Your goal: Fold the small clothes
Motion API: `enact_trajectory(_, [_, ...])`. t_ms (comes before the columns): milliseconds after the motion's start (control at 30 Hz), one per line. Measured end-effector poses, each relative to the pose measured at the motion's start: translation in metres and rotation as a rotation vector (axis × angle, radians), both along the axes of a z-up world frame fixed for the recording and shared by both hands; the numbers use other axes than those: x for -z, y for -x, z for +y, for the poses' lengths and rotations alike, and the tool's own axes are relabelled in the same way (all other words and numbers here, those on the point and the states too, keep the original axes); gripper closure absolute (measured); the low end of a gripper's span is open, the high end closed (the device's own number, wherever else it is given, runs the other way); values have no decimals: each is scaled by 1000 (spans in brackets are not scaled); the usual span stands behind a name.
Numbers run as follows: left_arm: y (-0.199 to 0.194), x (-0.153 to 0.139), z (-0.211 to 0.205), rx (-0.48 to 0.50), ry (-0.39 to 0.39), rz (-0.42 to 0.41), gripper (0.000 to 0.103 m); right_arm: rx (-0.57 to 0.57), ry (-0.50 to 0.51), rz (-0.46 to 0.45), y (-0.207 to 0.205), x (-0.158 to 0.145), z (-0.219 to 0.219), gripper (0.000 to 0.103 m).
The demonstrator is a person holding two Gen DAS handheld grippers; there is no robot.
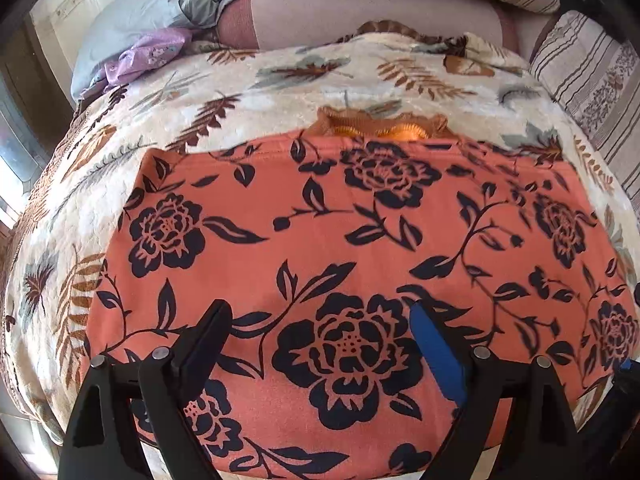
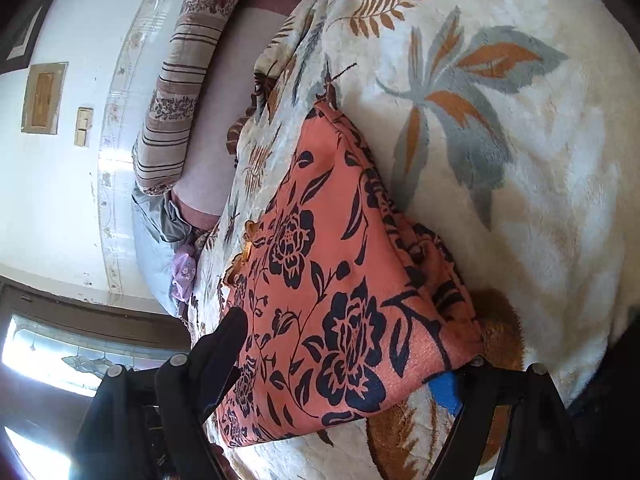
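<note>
An orange garment with a black rose print (image 1: pixel 344 240) lies folded flat on the leaf-patterned blanket (image 1: pixel 240 80). A ruffled collar edge (image 1: pixel 376 126) shows at its far side. My left gripper (image 1: pixel 320 344) hovers over the garment's near part, jaws wide open, nothing between them. In the right wrist view the same garment (image 2: pixel 328 280) lies between my fingers. My right gripper (image 2: pixel 340 364) is open around its near corner, the black finger (image 2: pixel 224 344) on the left and the blue-padded finger (image 2: pixel 446 392) under the right edge.
Striped pillows (image 1: pixel 592 76) and a grey-blue pillow (image 1: pixel 132 28) with a purple cloth (image 1: pixel 152 54) lie at the head of the bed. The bed's edge drops off at left (image 1: pixel 24 360). A wall and a window (image 2: pixel 48 360) show in the right wrist view.
</note>
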State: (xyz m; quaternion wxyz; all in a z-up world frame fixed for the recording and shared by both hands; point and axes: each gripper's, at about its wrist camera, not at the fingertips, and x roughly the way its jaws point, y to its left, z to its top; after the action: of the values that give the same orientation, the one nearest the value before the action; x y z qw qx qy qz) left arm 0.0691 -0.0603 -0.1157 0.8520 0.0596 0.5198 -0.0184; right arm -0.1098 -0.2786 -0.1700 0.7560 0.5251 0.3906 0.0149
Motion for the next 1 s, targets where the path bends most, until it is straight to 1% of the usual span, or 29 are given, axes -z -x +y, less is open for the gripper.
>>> enact_trajectory(33, [-3,8,1,-5,0,24,12,1,-3,10,-1,2,1,20])
enact_trajectory(67, [-2,9,3,-13,18,6,11,2,-2,15,-1,4,1,20])
enact_trajectory(133, [1,8,3,-10,23,-3,11,3,6,18,-1,5,2,20])
enact_trajectory(233, [0,6,2,-5,25,4,11,2,21,36,-3,7,2,26])
enact_trajectory(300, [0,2,3,-7,41,8,11,0,21,37,-2,8,1,26])
enact_trajectory(433, [1,-11,6,-3,44,-43,11,-4,37,48,-4,7,2,26])
enact_trajectory(500, [-4,-5,6,-1,33,-32,11,-1,39,55,-5,6,3,26])
enact_trajectory(567, [-8,11,7,-7,21,12,9,0,36,59,-6,7,3,26])
enact_trajectory(600, [-7,11,8,-9,25,-9,8,1,34,60,-6,7,3,26])
enact_trajectory(733, [-5,2,8,-3,22,-2,8,-2,39,65,-7,5,3,26])
enact_trajectory(867, [1,-9,12,-12,30,-50,8,-5,56,60,-8,0,6,27])
enact_trajectory(900, [0,-7,12,-11,27,-47,8,-8,62,61,-9,0,6,27])
enact_trajectory(967, [-6,8,12,-7,12,10,8,-9,63,65,-9,2,6,27])
enact_trajectory(1000, [-7,10,14,-10,21,3,8,-8,63,67,-9,2,6,28])
